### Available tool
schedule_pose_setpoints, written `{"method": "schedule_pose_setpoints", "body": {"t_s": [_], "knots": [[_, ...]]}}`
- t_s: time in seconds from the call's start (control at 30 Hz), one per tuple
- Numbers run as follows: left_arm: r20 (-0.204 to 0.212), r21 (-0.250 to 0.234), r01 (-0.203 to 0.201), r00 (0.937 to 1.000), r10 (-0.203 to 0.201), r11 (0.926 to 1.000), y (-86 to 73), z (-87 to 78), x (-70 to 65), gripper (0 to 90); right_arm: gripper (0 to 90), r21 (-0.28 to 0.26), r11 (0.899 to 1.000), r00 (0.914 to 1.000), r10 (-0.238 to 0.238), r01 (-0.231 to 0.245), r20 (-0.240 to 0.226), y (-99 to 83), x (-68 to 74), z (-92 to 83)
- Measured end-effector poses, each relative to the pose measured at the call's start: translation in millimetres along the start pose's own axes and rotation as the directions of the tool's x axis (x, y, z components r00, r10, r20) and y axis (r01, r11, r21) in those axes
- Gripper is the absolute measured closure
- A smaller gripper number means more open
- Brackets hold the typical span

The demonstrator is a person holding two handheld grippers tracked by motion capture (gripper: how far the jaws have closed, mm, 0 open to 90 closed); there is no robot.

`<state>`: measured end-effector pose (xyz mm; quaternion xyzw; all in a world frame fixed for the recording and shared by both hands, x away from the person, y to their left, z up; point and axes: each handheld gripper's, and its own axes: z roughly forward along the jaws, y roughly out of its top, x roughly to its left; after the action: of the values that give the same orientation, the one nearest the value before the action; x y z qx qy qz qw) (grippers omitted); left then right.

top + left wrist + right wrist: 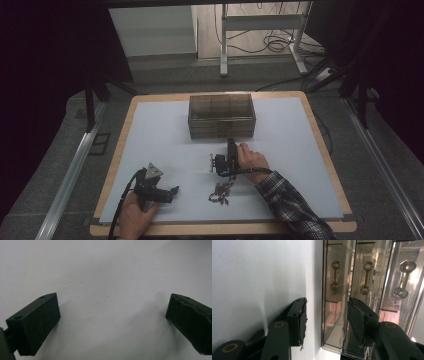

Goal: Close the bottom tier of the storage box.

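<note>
Right tongs lined up on the smoked clear drawer box at the far middle of the bench

The bench (300,190) is a pale board; the drawer box (222,116) stands well toward its far edge, and the right tongs (231,141) reach to just short of its front. It looks like thin hard plastic: light, stiff, glossy, so likely slippery and apt to slide or crack if squeezed hard. Best hold, I judge, is a drawer handle (335,275), a small dumbbell-shaped knob, rather than the slick walls. The right tongs (327,320) stand half open, nothing between the pads. The left tongs (170,192) rest near the bench's front left, spread wide and empty over bare surface (112,315). A small dark tangle of metal bits (220,192) lies below the right hand.
</note>
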<state>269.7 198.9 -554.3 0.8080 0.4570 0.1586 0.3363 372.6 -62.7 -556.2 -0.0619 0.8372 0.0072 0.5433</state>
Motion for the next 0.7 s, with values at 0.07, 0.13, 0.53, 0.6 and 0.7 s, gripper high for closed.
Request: {"method": "schedule_pose_setpoints", "body": {"t_s": [0.07,0.13,0.53,0.6,0.7], "knots": [[0.0,0.0,0.0,1.0,0.0,1.0,0.0,0.0,0.0,0.0,50.5,0.005,1.0,1.0,0.0,0.0,0.001,1.0,-0.4,0.8],[0.0,0.0,0.0,1.0,0.0,1.0,0.0,0.0,0.0,0.0,52.0,0.002,1.0,0.9999,0.0,0.0,0.011,1.9,0.1,2.8],[0.0,0.0,0.0,1.0,0.0,1.0,0.0,0.0,0.0,0.0,57.1,0.0,1.0,0.9992,-0.016,0.016,0.037,6.5,0.5,13.4],[0.0,0.0,0.0,1.0,0.0,1.0,0.0,0.0,0.0,0.0,57.2,0.009,1.0,0.9994,-0.014,0.013,0.031,6.9,0.5,13.5],[0.0,0.0,0.0,1.0,0.0,1.0,0.0,0.0,0.0,0.0,58.1,0.005,1.0,0.999,-0.017,0.017,0.041,7.4,0.5,16.1]]}}
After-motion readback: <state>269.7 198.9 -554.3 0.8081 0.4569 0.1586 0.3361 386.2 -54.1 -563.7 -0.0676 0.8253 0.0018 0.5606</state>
